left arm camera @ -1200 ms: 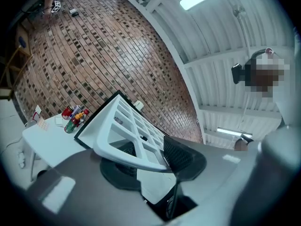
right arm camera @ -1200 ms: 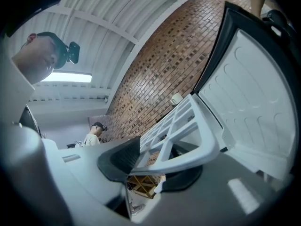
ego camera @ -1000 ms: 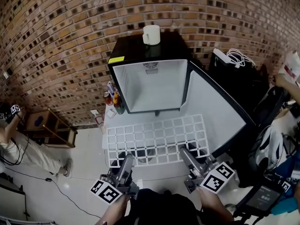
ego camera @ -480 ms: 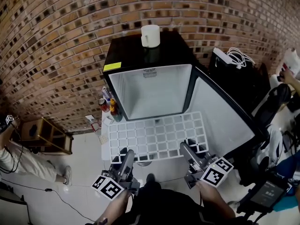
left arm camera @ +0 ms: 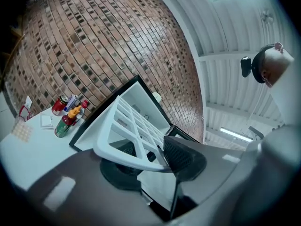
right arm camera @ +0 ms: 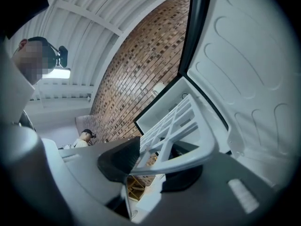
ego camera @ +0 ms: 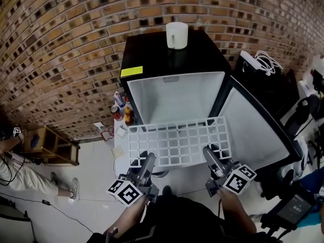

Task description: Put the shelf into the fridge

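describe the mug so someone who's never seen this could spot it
Against the brick wall stands a black mini fridge, door open. The mug stands on its flat top. It is plain white and alone up there; the can and bottles stand low beside the fridge.

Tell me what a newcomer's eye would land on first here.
The white grid shelf at centre stands out, held level by its near edge, with the left hand-held gripper and right hand-held gripper each clamped on it. Just beyond stands the black fridge, its door swung open to the right and its white inside bare. A white mug sits on top, with a brick wall behind.
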Tool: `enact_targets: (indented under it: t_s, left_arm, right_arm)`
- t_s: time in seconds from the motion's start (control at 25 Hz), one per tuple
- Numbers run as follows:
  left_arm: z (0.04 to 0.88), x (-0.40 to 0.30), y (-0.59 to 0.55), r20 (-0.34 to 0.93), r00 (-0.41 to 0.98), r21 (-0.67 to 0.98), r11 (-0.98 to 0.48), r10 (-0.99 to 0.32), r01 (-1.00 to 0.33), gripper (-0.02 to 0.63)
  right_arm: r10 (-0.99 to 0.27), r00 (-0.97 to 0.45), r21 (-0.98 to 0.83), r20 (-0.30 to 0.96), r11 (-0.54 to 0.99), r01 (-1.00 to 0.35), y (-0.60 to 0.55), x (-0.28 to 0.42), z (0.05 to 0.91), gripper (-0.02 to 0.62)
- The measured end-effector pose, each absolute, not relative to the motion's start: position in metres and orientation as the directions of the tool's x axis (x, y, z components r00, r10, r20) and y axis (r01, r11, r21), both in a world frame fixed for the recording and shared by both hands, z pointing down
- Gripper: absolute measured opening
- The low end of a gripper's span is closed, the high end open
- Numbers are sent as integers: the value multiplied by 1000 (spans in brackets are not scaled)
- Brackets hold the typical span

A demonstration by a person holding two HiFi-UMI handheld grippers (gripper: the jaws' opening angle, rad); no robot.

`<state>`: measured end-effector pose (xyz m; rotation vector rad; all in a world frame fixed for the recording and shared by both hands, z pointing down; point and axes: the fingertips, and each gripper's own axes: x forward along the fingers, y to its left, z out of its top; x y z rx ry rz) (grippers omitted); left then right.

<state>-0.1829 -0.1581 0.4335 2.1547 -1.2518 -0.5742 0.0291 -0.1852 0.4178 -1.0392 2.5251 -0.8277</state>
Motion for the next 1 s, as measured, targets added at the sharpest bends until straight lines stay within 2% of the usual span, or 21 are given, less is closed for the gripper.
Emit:
enact_targets:
  t_s: [0.52, 1.0]
  left_arm:
    - [468, -190, -226, -57, 546, 682, -432, -836, -590, 137]
    - [499, -183, -264, 5, 521, 715, -362, -853, -599, 137]
  right_arm:
    - [-770, -637, -634, -23, 504, -587, -234, 23, 451, 143]
    - [-746, -665, -658, 24, 489, -573, -282, 29, 480, 144]
